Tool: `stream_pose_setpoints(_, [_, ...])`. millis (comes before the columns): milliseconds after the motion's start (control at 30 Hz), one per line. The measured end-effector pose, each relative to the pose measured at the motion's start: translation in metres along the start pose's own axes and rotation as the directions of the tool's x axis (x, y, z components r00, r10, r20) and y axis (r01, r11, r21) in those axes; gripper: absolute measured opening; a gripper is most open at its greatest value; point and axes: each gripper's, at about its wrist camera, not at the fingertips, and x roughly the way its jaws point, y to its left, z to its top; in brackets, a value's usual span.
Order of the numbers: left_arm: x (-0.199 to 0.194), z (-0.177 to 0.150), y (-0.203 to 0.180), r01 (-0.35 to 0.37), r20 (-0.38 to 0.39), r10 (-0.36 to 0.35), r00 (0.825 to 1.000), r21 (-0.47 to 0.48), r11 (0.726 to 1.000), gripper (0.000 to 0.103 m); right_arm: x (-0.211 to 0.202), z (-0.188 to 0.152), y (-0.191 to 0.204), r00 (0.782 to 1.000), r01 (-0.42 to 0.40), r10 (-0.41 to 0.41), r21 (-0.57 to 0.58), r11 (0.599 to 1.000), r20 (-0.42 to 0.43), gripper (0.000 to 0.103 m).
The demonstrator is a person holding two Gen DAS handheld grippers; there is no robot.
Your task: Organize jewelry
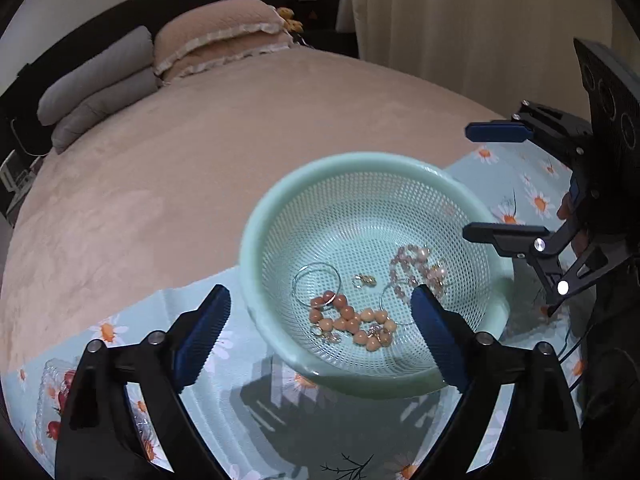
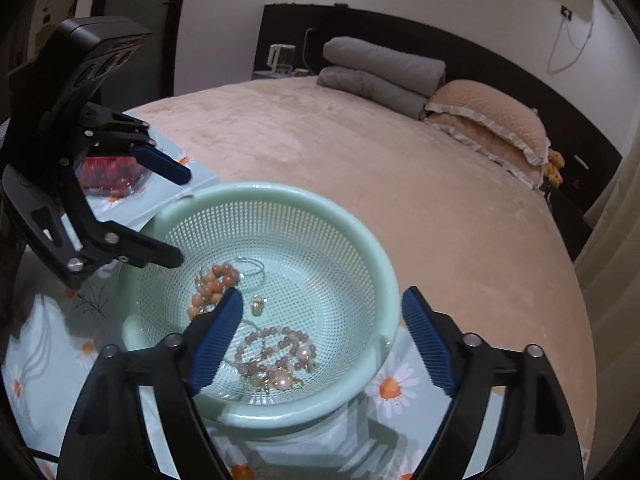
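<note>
A mint-green perforated basket (image 1: 360, 160) (image 2: 280, 192) stands on a daisy-print cloth. Inside lie an orange bead bracelet (image 1: 348, 322) (image 2: 212, 284), a pink bead string with pearls (image 1: 416, 268) (image 2: 276, 356), a thin silver hoop (image 1: 316, 288) (image 2: 252, 268) and a small gold piece (image 1: 364, 280) (image 2: 258, 304). My left gripper (image 1: 320, 296) (image 2: 184, 216) hangs open over the basket's near rim, above the orange beads, holding nothing. My right gripper (image 2: 323, 296) (image 1: 472, 184) is open too, over the pink beads, with nothing between its pads.
The light-blue daisy cloth (image 1: 248, 420) (image 2: 400, 384) covers a small table against a bed with a beige blanket (image 1: 200, 168). A clear container with red contents (image 2: 112, 176) (image 1: 56, 400) stands on the cloth by the left gripper. Pillows and folded grey bedding (image 2: 380, 68) lie far off.
</note>
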Motion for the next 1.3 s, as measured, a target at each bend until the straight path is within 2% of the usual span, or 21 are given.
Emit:
stream_pose_setpoints(100, [-0.024, -0.005, 0.006, -0.088, 0.047, 0.090, 0.995, -0.052, 0.995, 0.097, -0.012, 0.003, -0.004, 0.999, 0.016, -0.019, 0.059, 0.998, 0.043, 0.087])
stream_pose_setpoints(233, [-0.038, -0.014, 0.007, -0.248, 0.040, 0.253, 0.967, -0.094, 0.964, 0.097, -0.022, 0.005, -0.001, 0.995, 0.063, -0.072, 0.129, 0.990, 0.067, 0.088])
stream_pose_setpoints(367, [-0.049, -0.034, 0.009, -0.301, 0.003, 0.305, 0.952, -0.162, 0.940, 0.097, -0.030, 0.002, 0.009, 0.989, 0.119, -0.135, 0.210, 0.970, 0.067, 0.090])
stream_pose_setpoints(533, [-0.063, -0.068, -0.011, -0.310, 0.000, 0.317, 0.948, -0.207, 0.928, 0.097, -0.048, -0.022, 0.030, 0.985, 0.150, -0.169, 0.268, 0.952, 0.046, 0.090])
stream_pose_setpoints(600, [-0.070, -0.081, -0.020, -0.342, 0.002, 0.354, 0.935, -0.250, 0.906, 0.097, -0.057, -0.033, 0.039, 0.978, 0.187, -0.206, 0.292, 0.938, 0.034, 0.090])
stream_pose_setpoints(633, [-0.075, -0.088, -0.025, -0.338, 0.009, 0.354, 0.935, -0.269, 0.902, 0.097, -0.061, -0.039, 0.044, 0.976, 0.199, -0.216, 0.303, 0.932, 0.022, 0.090])
stream_pose_setpoints(733, [-0.086, -0.111, -0.038, -0.290, 0.009, 0.307, 0.952, -0.305, 0.907, 0.097, -0.076, -0.059, 0.057, 0.975, 0.209, -0.221, 0.352, 0.912, -0.008, 0.090])
stream_pose_setpoints(800, [-0.092, -0.124, -0.047, -0.281, 0.003, 0.298, 0.954, -0.327, 0.902, 0.097, -0.090, -0.070, 0.066, 0.974, 0.215, -0.227, 0.386, 0.897, -0.016, 0.090])
stream_pose_setpoints(900, [-0.100, -0.140, -0.065, -0.311, 0.000, 0.328, 0.945, -0.315, 0.897, 0.097, -0.107, -0.085, 0.078, 0.980, 0.187, -0.197, 0.415, 0.890, -0.018, 0.090])
stream_pose_setpoints(1000, [-0.108, -0.150, -0.086, -0.371, 0.012, 0.388, 0.922, -0.265, 0.890, 0.097, -0.113, -0.093, 0.091, 0.974, 0.226, -0.219, 0.396, 0.890, -0.064, 0.090])
stream_pose_setpoints(1100, [-0.118, -0.156, -0.100, -0.350, 0.037, 0.369, 0.929, -0.240, 0.905, 0.097, -0.126, -0.099, 0.100, 0.969, 0.247, -0.234, 0.394, 0.886, -0.081, 0.090])
stream_pose_setpoints(1300, [-0.144, -0.161, -0.110, -0.331, 0.071, 0.360, 0.930, -0.261, 0.907, 0.097, -0.151, -0.097, 0.112, 0.970, 0.241, -0.224, 0.394, 0.887, -0.089, 0.091])
